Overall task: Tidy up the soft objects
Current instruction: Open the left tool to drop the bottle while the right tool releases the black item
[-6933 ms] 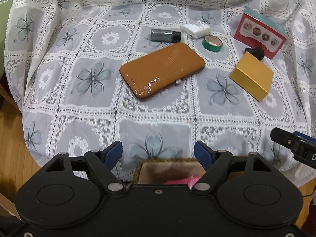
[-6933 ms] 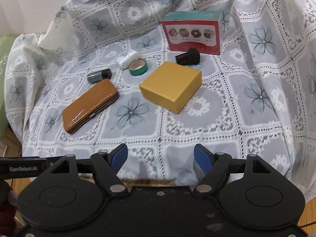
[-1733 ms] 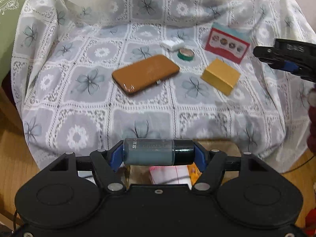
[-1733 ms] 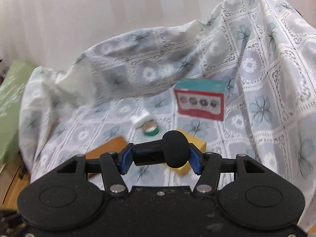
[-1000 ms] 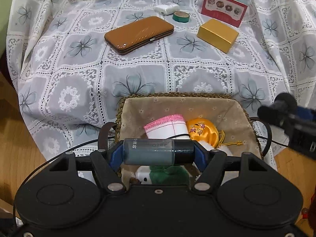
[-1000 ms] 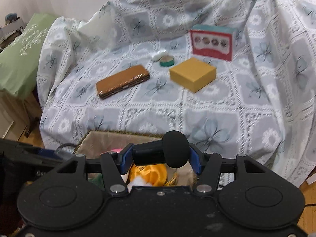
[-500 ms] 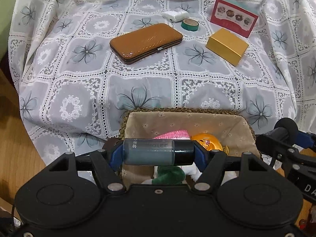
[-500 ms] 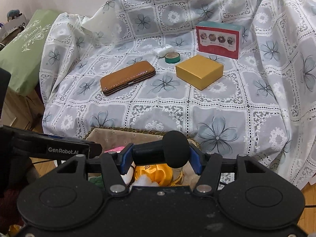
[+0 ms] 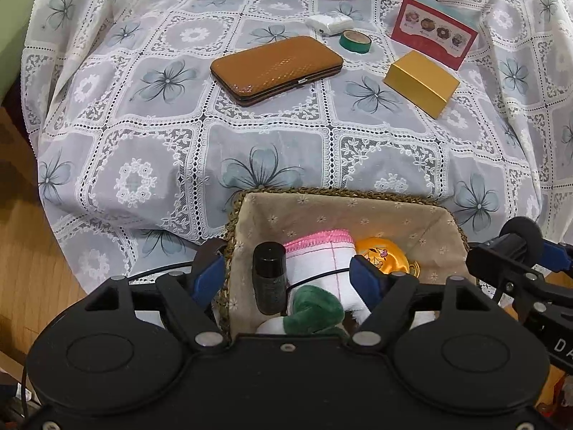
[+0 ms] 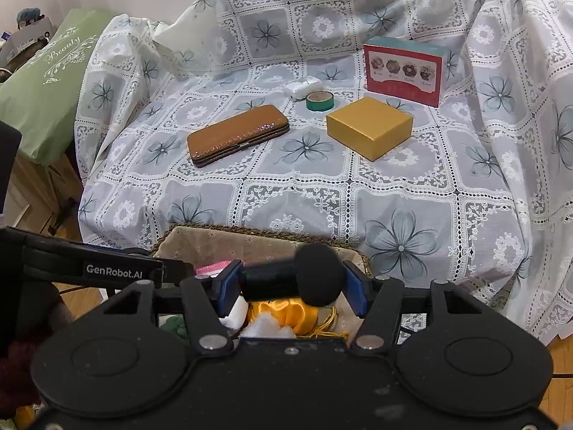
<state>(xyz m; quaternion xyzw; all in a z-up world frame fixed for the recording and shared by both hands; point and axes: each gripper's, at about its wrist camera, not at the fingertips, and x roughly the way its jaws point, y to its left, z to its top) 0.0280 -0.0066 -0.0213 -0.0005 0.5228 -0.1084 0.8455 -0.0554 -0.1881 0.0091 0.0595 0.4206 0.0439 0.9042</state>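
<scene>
Both grippers are matte black with 2 round discs, silver screws, blue-padded fingers (image 9: 209, 279) and white "GenRobot.AI" lettering.

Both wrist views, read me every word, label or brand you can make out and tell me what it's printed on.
"GenRobot.AI": white print on the side of the left hand-held gripper.
"Beauty": white script on the green cushion.
"D" and part of a second letter, cut off at the frame edge: on the right hand-held gripper.
Red and teal box: small print under its pictures, too small to read.
Dark bottle: no readable label.
</scene>
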